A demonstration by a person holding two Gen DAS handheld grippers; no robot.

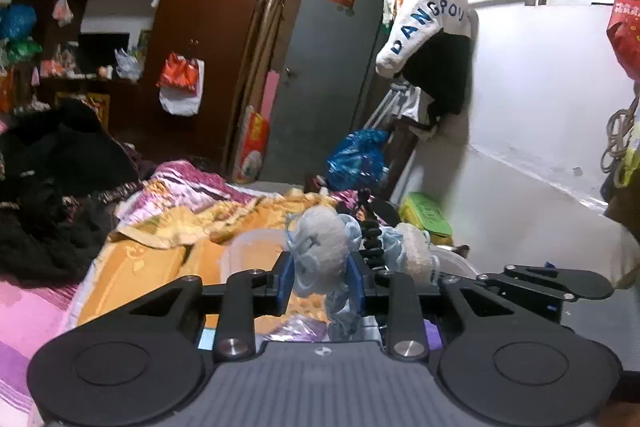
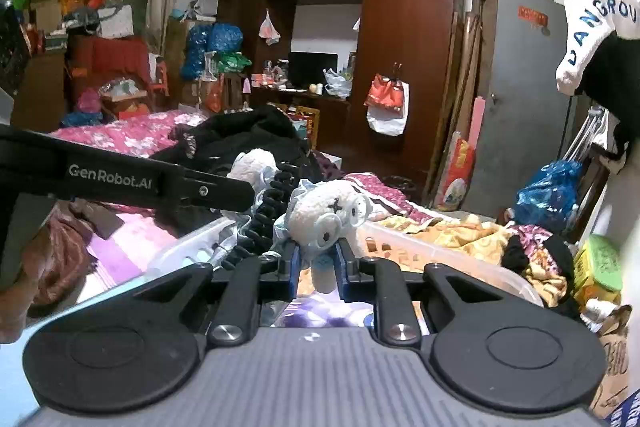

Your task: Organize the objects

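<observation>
A fluffy grey-white plush toy [image 1: 320,243] with pale blue trim sits between the blue pads of my left gripper [image 1: 320,283], which is shut on it. My right gripper [image 2: 318,267] is shut on a white plush toy [image 2: 332,215] that wears pale blue glasses. Both toys hang side by side above a clear plastic basket [image 2: 400,241] on the bed. A black bendy tripod leg [image 2: 268,215] stands between them. In the right wrist view the left gripper [image 2: 250,187] reaches in from the left with its plush [image 2: 256,163] at the tip.
An orange-yellow blanket [image 1: 160,259] and a pile of black clothes [image 1: 60,187] cover the bed. Behind stand a dark red wardrobe [image 2: 400,27] and a grey door [image 1: 320,75]. A blue bag [image 1: 356,159], a green box [image 1: 428,215] and hanging clothes [image 1: 428,23] crowd the right wall.
</observation>
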